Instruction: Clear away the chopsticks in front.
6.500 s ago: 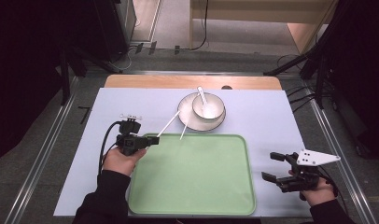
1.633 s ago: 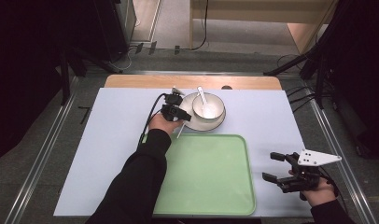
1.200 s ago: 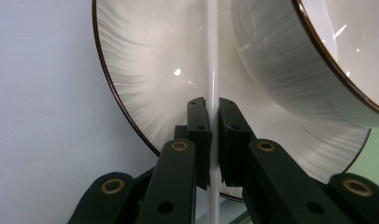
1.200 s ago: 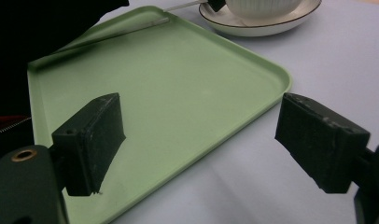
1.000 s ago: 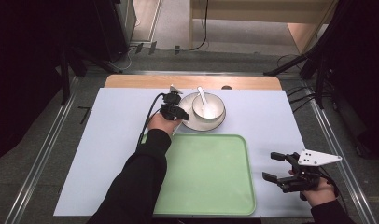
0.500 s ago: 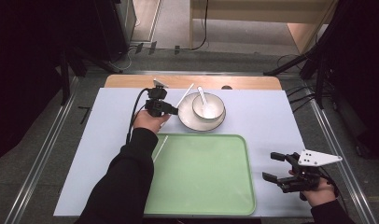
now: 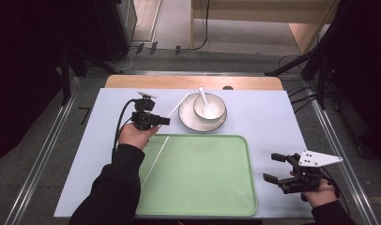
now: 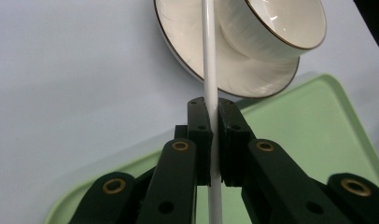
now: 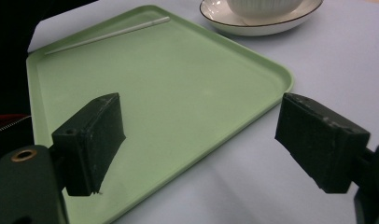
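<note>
— What have your fingers got?

— My left gripper (image 8: 214, 140) is clamped on a thin white chopstick (image 8: 209, 56), pinched between the two black pads. In the left gripper view it runs straight up the middle of the frame, past the rim of the white saucer (image 8: 187, 51) and beside the bowl (image 8: 271, 28) standing on it.

— And the other chopstick?

— It lies on the left edge of the green tray (image 7: 212, 187), slanting down toward lower left: second chopstick (image 7: 156, 159).

— Your right side?

— My right gripper (image 7: 278, 169) rests at lower right with its jaws wide apart, holding nothing, just off the tray's corner.

— What could go wrong?

— The stick is slim and smooth; I judge it could pivot or slide in the pads, and its far end could knock the saucer.
</note>
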`<act>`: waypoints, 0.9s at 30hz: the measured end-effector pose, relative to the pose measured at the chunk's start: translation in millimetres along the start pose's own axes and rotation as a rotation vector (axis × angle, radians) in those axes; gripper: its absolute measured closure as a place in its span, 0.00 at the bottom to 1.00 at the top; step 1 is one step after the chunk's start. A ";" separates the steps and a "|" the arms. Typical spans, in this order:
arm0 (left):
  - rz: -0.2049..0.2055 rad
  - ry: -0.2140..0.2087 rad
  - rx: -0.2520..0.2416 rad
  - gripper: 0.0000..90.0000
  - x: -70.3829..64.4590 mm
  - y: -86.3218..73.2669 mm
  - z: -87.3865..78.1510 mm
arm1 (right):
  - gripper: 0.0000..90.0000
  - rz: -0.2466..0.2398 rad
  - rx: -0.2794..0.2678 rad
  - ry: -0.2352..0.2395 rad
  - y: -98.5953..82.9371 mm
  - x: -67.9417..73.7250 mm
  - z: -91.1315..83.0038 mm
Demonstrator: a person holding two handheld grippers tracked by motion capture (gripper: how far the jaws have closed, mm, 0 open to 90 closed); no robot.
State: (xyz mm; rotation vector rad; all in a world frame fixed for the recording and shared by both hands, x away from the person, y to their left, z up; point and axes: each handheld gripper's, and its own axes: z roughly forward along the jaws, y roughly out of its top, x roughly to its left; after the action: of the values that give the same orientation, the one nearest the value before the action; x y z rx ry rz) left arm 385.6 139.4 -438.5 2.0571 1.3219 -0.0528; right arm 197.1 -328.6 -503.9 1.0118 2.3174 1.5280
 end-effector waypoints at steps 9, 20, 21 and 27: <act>0.001 -0.043 -0.042 0.96 -3.8 -41.8 -22.4 | 0.18 -0.003 0.000 0.005 0.7 0.3 1.0; 0.012 -0.017 -0.047 0.96 -16.6 -82.8 -33.8 | 0.18 -0.010 -0.002 0.013 2.8 -0.4 3.0; 0.007 -0.019 -0.044 0.96 -17.9 -86.8 -34.2 | 0.18 -0.011 -0.003 0.013 3.0 -0.5 3.4; -0.017 -0.030 -0.015 0.96 -20.8 -111.6 -34.7 | 0.18 -0.010 -0.003 0.016 4.1 -0.1 4.6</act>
State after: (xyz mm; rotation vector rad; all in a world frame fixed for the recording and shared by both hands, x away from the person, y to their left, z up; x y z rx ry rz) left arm 273.4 170.4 -461.9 2.0253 1.3179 -0.0811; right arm 201.3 -324.2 -502.4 0.9898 2.3266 1.5407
